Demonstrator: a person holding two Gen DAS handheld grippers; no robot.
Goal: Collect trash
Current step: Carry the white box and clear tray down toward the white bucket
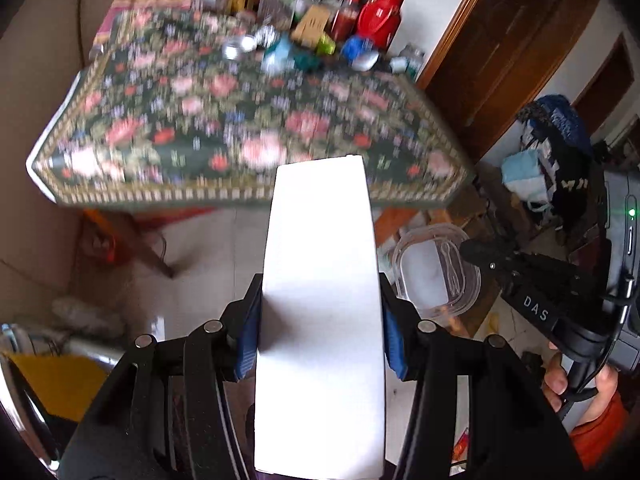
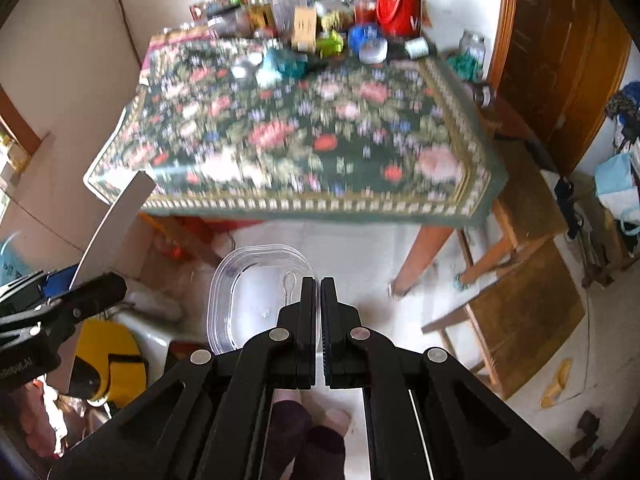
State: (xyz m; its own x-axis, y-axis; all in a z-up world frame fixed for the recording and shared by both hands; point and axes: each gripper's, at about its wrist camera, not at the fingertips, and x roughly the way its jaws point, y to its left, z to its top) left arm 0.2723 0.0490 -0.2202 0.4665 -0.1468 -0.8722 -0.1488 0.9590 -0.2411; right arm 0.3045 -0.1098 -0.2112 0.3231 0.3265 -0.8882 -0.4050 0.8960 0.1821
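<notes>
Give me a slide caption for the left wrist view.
Left gripper clamps a white box above the floor, floral table ahead.

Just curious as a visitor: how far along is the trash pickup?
Mid-haul. The left gripper fingers clamp a white box; the right gripper holds a clear plastic container. Both are off the floral table. Dropping them remains; no bin is clearly visible.

Both grippers are black linkage frames with round silver pivot pins. The left gripper (image 1: pixel 320 312) carries blue finger pads (image 1: pixel 394 338); the right gripper (image 2: pixel 318 284) shows white lettering, seemingly "DAS". An orange sleeve (image 1: pixel 596 440) covers the person's right wrist.
</notes>
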